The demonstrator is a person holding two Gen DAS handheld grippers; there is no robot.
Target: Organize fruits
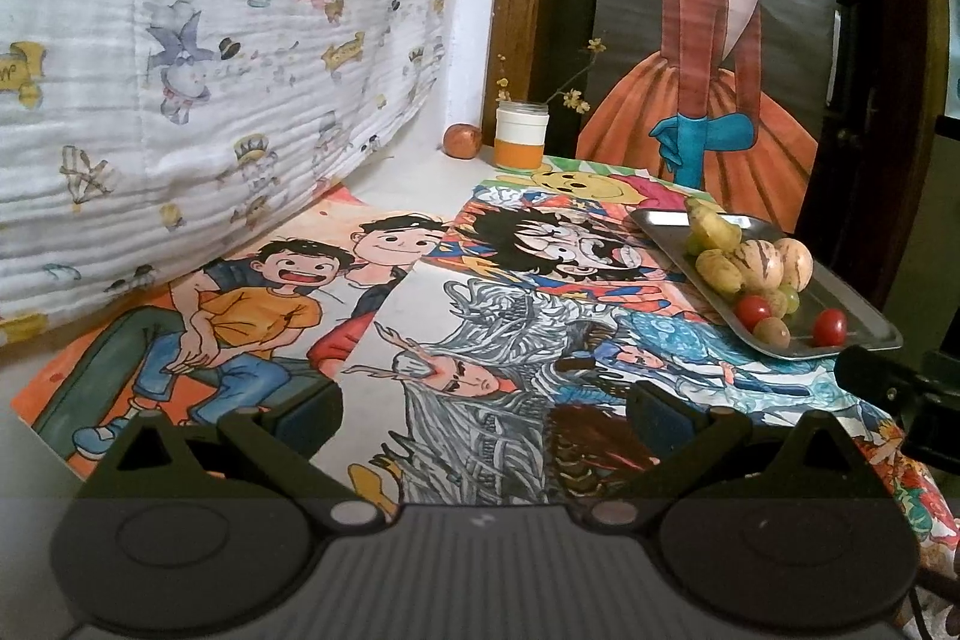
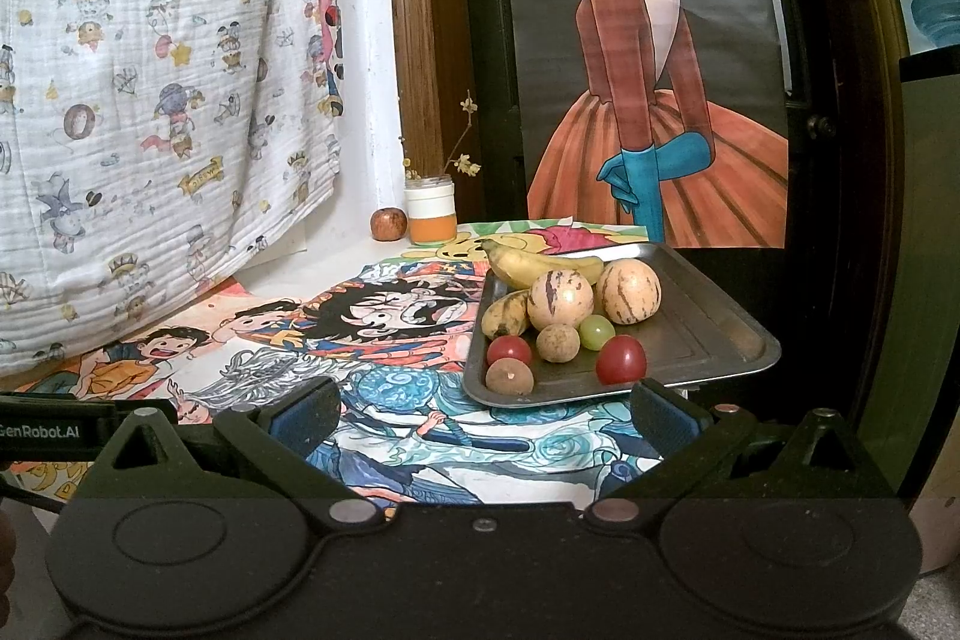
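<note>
Fruit sits on a metal tray (image 2: 708, 334) at the right edge of the table, over the coloured drawings (image 2: 384, 316). Your right view shows the tray's long axis running from near-left to far-right, with one short edge toward you.

Contents, as your right view shows them:
- Two bananas, yellow with brown marks. The far banana (image 2: 543, 263) lies across the tray's back left corner, long axis left to right, stem end to the left. The near banana (image 2: 506, 314) lies at the tray's left rim, tilted up to the right.
- Two pale round melons with dark stripes (image 2: 561, 300) (image 2: 627, 291), side by side, touching.
- One green grape (image 2: 596, 331) just in front of the melons.
- Two red tomatoes (image 2: 509, 349) (image 2: 621, 359).
- Two brown round fruits (image 2: 557, 342) (image 2: 509, 376).

One reddish fruit (image 2: 388, 224) rests off the tray, at the wall beside a jar (image 2: 430, 213).

Your right gripper (image 2: 483, 415) is spread wide and holds nothing; its fingers sit just short of the tray's near edge. Your left gripper (image 1: 483, 415) is likewise spread wide and empty, over the drawings, left of the tray (image 1: 840, 334).
</note>
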